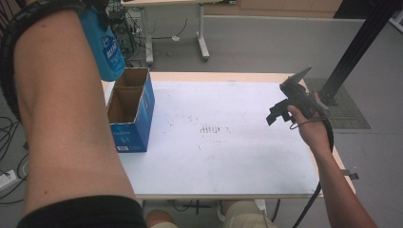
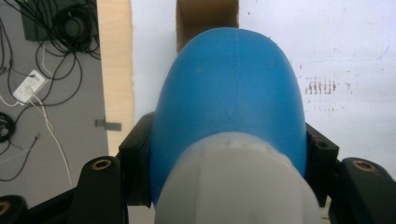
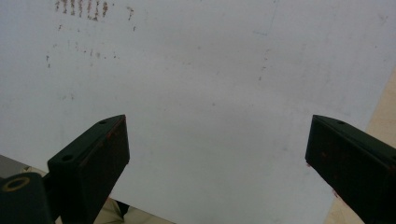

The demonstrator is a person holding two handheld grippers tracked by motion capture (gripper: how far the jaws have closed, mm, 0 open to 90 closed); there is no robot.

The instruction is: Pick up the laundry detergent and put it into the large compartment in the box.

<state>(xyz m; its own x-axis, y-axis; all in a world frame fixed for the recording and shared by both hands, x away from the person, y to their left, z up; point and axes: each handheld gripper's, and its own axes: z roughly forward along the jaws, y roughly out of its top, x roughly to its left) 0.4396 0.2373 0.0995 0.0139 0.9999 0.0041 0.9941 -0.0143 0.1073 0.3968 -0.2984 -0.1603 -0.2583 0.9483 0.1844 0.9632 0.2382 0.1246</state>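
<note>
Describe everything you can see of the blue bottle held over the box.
The blue bottle looks like smooth plastic, with white lettering on its side and a rounded body that pales to a whitish part nearest the camera in the left gripper view. It hangs in the air, bottom down, just above the open cardboard box at the table's left edge, not touching it. The left gripper is shut on it, a black jaw pressing each side. Its cap is out of sight.

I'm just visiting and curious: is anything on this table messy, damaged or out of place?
Nothing is spilled or broken. The one oddity is a patch of reddish-brown marks on the white table top, like dried stains or scuffs. The blue bottle is held in the left gripper above the open cardboard box.
</note>
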